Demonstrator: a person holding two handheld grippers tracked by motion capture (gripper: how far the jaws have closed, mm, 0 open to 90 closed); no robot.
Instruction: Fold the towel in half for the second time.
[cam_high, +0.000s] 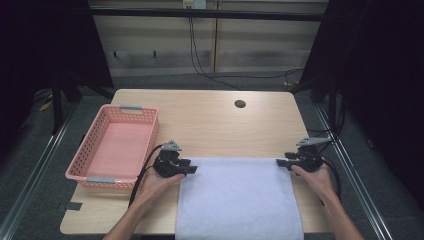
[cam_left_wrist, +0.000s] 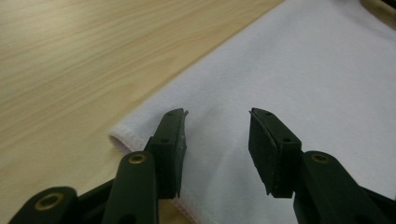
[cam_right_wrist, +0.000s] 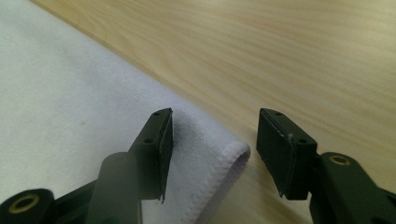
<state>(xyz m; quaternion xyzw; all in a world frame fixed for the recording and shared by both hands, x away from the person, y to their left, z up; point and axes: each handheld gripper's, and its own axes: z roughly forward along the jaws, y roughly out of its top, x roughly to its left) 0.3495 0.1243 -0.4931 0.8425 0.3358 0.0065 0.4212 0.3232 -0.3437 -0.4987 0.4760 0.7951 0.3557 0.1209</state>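
A white towel (cam_high: 239, 197) lies flat on the wooden table (cam_high: 210, 122), reaching from mid-table over the near edge. My left gripper (cam_high: 192, 168) rests at the towel's far left corner, open, its jaws spread just over that corner (cam_left_wrist: 122, 136) of the cloth (cam_left_wrist: 299, 70). My right gripper (cam_high: 280, 162) sits at the far right corner, also open; the hemmed corner (cam_right_wrist: 235, 154) lies between its jaws, one jaw above the towel (cam_right_wrist: 60, 102) and the other above bare wood. Nothing is gripped by either one. A hand holds each gripper.
An empty pink plastic basket (cam_high: 116, 146) with grey handles stands at the table's left side, close to my left gripper. A round cable hole (cam_high: 240, 104) is at the far middle of the table. Black cables trail from both grippers.
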